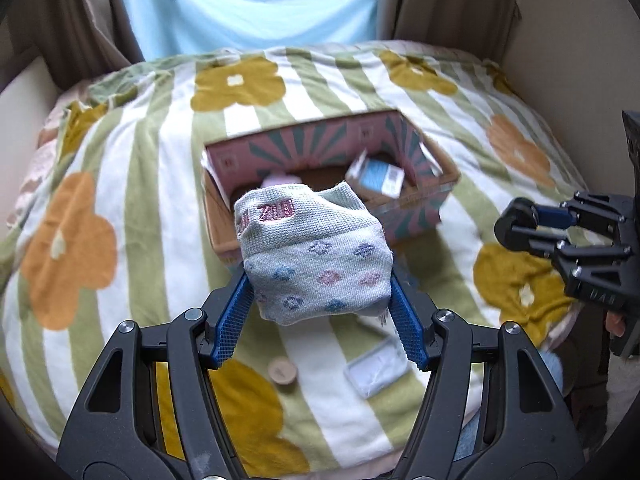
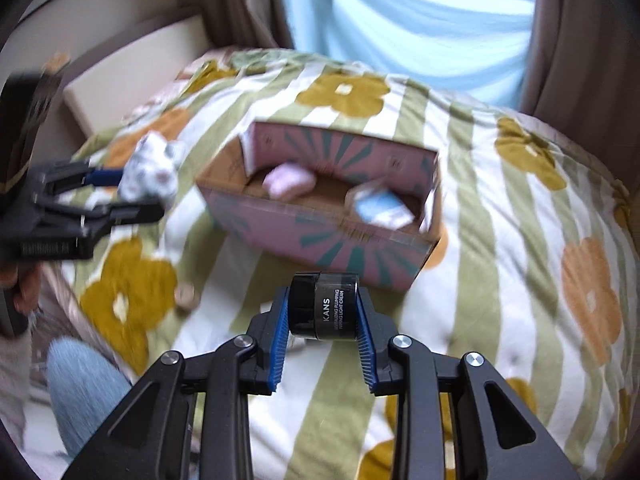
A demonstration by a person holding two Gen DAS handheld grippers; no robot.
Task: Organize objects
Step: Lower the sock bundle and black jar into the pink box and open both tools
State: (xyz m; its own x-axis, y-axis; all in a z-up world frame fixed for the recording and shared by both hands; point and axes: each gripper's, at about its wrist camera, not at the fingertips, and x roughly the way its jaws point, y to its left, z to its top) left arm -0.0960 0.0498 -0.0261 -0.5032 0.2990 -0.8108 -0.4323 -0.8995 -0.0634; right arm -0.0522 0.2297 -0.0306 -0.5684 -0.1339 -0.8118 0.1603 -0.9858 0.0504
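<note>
My left gripper is shut on a rolled pale sock with small flower dots, held above the bed just in front of the pink cardboard box. The sock and left gripper also show blurred in the right wrist view. My right gripper is shut on a black cream jar marked KANS, held in front of the box. The box holds a pink item and a blue-white carton. The right gripper shows at the right edge of the left wrist view.
A striped flower-print blanket covers the bed. On it lie a small round wooden disc and a flat white packet, below the sock. Curtains hang behind the bed. A person's jeans-clad knee is at the lower left.
</note>
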